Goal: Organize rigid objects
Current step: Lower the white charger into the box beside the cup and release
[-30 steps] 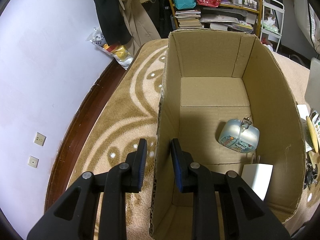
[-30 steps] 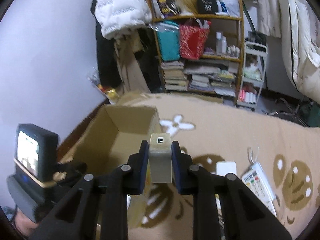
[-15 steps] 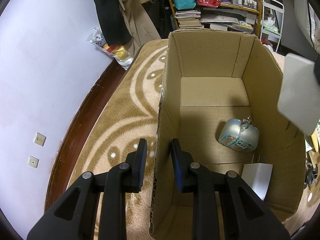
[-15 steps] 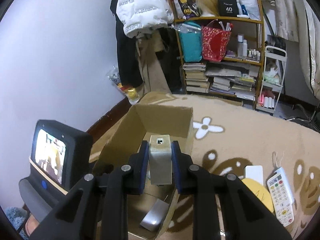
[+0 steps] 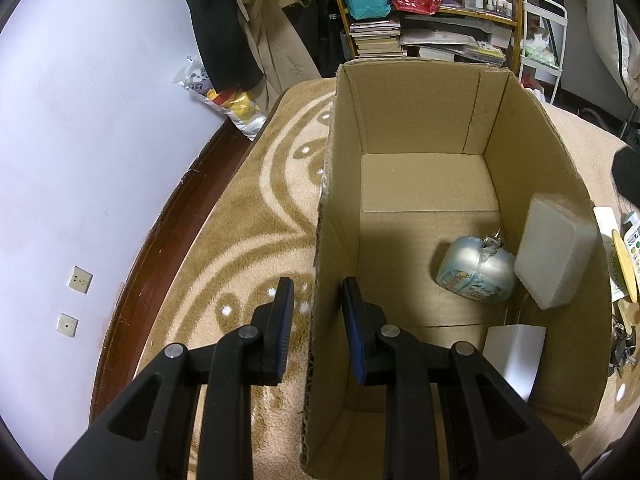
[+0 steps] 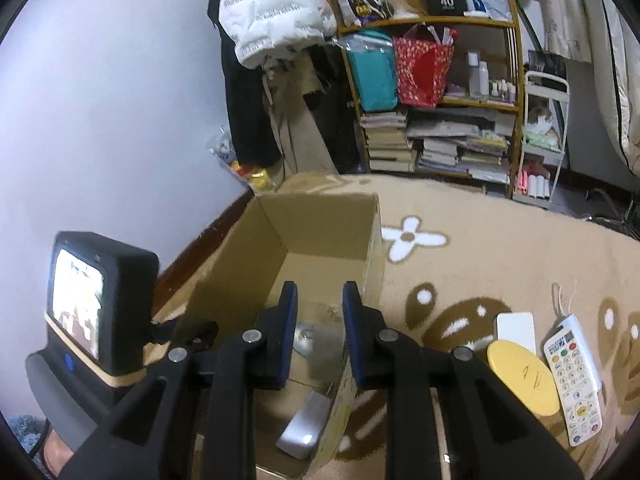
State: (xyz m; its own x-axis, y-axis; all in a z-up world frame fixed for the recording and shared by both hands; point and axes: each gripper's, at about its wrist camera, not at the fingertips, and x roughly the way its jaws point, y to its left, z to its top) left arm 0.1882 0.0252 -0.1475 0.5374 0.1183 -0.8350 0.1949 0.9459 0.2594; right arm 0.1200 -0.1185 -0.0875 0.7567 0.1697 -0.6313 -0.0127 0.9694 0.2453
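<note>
Straddling the near left wall of the box (image 5: pixel 420 108), the left gripper (image 5: pixel 316 300) has one finger outside over the rug (image 5: pixel 248 220) and one inside; a gap shows on each side of the cardboard, so the jaws stand apart and grip nothing. Inside the box, a pale block (image 5: pixel 554 256) leans tilted against the right wall, its lower edge touching a rounded light-blue tin (image 5: pixel 474 274) that lies on the floor of the box. Nearer the camera, a white flat piece (image 5: pixel 514 356) stands against the same wall. The right gripper (image 6: pixel 320 316) hangs above the open box (image 6: pixel 320 220) with its fingers spread and nothing between them — through the gap the blurred tin and block can be made out below, and a silvery flat piece (image 6: pixel 304 428) rests near the box's corner. On the rug (image 6: pixel 500 240) to the right of the box lie a yellow disc (image 6: pixel 524 376), a white card (image 6: pixel 516 326) partly under it, and a remote (image 6: pixel 574 380) just beside — all outside the box. A black screen unit (image 6: pixel 96 304) sits at the left of the right wrist view
</note>
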